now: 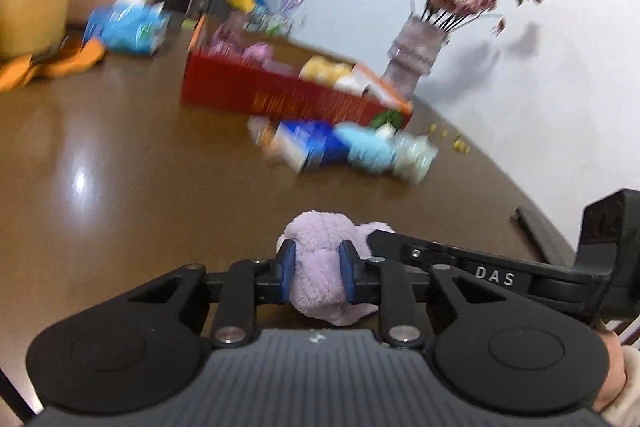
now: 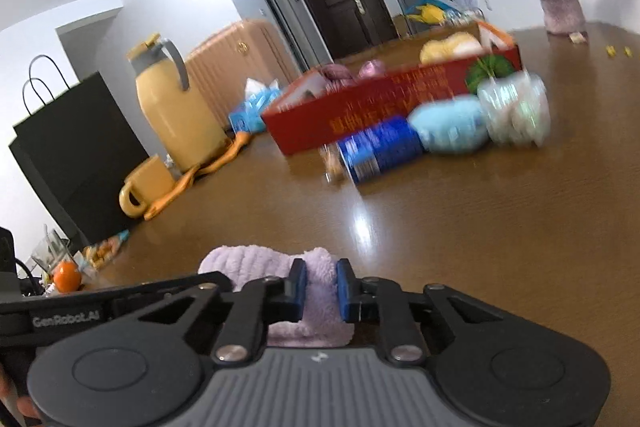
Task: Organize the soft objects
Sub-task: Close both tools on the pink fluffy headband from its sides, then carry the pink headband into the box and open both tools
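So the big brown table (image 1: 120,155) takes up most of both views, and out in the middle sits the long red box (image 2: 360,99) with a few plush-looking things already inside, which I'd guess is where the soft stuff goes. Piled against its near side are a blue can (image 2: 380,151), a light blue soft lump (image 2: 450,125) and a pale crinkly packet (image 2: 514,111), all pretty smeared. Closer in, well apart from the box, is the lilac fluffy cloth (image 1: 324,259), and both tools have it: the left gripper (image 1: 318,273) is pinched down narrow on one bunch of it, and the right gripper (image 2: 322,289) is squeezed onto the other end, blue pads sunk into the pile. Looks to me like a two-handed fold or straighten step, cloth low over the table near the person. Next move probably needs both hands working together so the fabric doesn't slip, then a carry over to the box. Hard to tell how much cloth hangs under the jaws, since the gripper bodies hide it, and the box contents and the print on its side are too blurry to read.
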The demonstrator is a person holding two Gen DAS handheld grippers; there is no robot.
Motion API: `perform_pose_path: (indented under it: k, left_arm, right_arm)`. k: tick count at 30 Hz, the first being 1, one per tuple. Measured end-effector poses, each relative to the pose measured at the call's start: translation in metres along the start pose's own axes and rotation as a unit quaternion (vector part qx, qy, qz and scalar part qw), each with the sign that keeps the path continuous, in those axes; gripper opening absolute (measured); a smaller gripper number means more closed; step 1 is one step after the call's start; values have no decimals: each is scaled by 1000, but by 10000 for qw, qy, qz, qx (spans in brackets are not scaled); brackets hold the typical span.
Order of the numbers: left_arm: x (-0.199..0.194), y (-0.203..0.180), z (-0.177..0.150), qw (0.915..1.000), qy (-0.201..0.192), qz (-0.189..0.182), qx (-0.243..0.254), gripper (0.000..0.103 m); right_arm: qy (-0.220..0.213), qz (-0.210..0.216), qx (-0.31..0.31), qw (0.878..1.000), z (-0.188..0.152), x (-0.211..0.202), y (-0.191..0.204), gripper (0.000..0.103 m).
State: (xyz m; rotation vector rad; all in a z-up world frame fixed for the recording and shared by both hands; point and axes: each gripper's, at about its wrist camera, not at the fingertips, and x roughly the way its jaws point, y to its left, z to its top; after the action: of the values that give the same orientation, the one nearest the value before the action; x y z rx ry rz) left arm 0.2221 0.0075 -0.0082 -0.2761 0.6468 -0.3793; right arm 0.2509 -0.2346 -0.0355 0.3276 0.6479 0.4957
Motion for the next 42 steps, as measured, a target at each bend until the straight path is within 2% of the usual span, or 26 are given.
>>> perform_pose_path:
  k: [2,6,8,11,12,16,18,19,21,23,25,27,29,30,32,34,37,39,42]
  left_arm:
    - [3,-1,31,9995,-248,-21,181,24]
    - [32,7,127,9974,-630,-77,355,24]
    - [63,18,175,9978,-585,-7,311,24]
    - [124,41,230,9992,-264,273,140,24]
    - [148,48,243,9987,-111,474,133,24]
    - [228,68,255,9904,424,1187,560,24]
    - [251,78,248,9834,740,1399,883,25]
    - [257,81,244,9803,765,1543,973,25]
    - [262,85,239,9779,724,1572,1171,30]
    - [262,90,238,9800,648,1512,1122,30]
    - [265,89,239,9786,644,1560,1181,31]
    - [265,84,239,9752,599,1696,1288,38]
    - [259,79,243,9738,566,1787,1286,48]
    - [251,77,244,9752,517,1748,1258,52]
    - [228,71,251,9763,375,1725,1249,53]
    - [202,62,259,9751,206,1777,1307,54]
    - [157,45,267,9727,-68,1806,1454,59]
    - [127,35,268,9697,-249,1871,1549,68]
    - [90,23,264,9666,-348,1942,1637,69]
  right_arm:
    - [-215,75,-196,9995,29,3,4,15]
    - [-706,98,-757,9946,116,24,13,15]
    - [-782,45,-906,9928,164,50,13,15]
    - [-541,-186,-903,9943,225,116,0,15]
    - [-416,-278,-889,9948,237,137,-5,15]
    - [255,-625,-660,9955,262,230,-29,15]
    - [713,-761,-517,9932,262,264,-37,15]
    - [840,-775,-469,9923,260,275,-41,16]
    - [1105,-733,-313,9907,259,293,-47,16]
    - [1283,-678,72,9894,262,303,-56,19]
    - [1422,-633,216,9876,264,307,-60,20]
    - [1393,-660,202,9878,265,306,-59,24]
    - [1285,-659,246,9892,267,296,-57,38]
    - [1199,-662,259,9902,268,287,-58,41]
    - [1002,-706,133,9924,276,263,-56,41]
    - [771,-805,-38,9938,285,233,-52,42]
    - [437,-881,-184,9950,300,178,-51,49]
    - [220,-984,-317,9944,306,140,-48,54]
    - [-71,-1192,-653,9907,306,86,-43,62]
